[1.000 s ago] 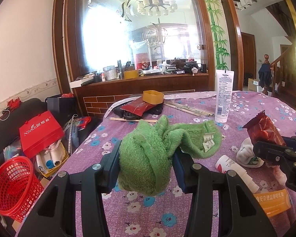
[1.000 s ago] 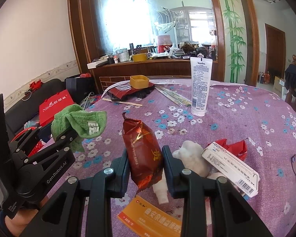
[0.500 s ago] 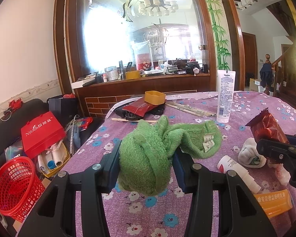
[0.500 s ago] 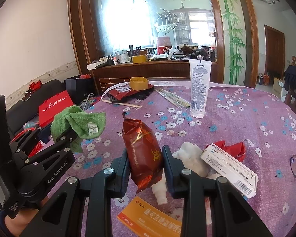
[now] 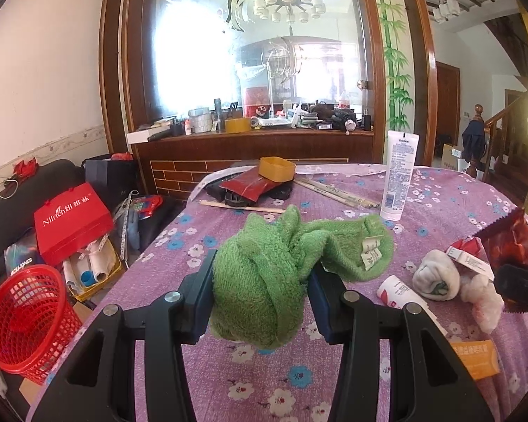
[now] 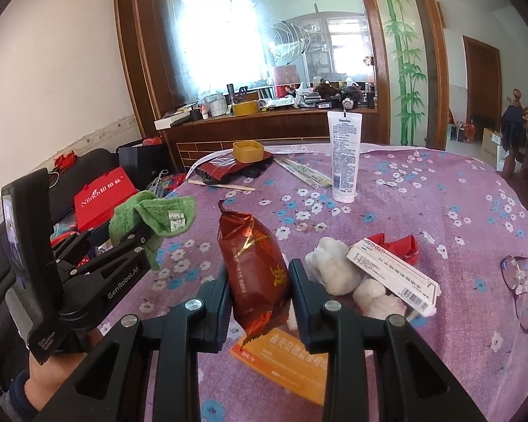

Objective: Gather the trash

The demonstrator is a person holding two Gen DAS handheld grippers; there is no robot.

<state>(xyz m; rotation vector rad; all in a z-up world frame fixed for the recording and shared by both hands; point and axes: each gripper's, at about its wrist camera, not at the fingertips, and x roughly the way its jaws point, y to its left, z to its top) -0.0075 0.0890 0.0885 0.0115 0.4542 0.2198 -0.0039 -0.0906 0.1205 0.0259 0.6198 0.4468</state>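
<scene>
**Both grippers loaded above the flowered tabletop**

Left wrist view: the left gripper is clamped on a bunched green towel, its two pads pressed into the cloth from either side. The towel is held above the purple flowered tabletop, near its left edge, with a white care label hanging from the fold on the right. Off that left edge, low on the floor, stands a red mesh basket, and beside it a red paper bag. At the right edge of the view the right gripper shows only in part, with a dark red snack wrapper in it. Near it on the tabletop lie a white crumpled wad and an orange leaflet. A white lotion tube stands upright toward the far side.

Right wrist view: the right gripper is closed on the snack wrapper, which stands upright between the pads, raised over the orange leaflet near the tabletop's front edge. Just to its right lie white wads, a white medicine box and a red scrap. Spectacles rest by the right edge. The left gripper appears at the left, holding the green towel over the tabletop's left edge.
</scene>
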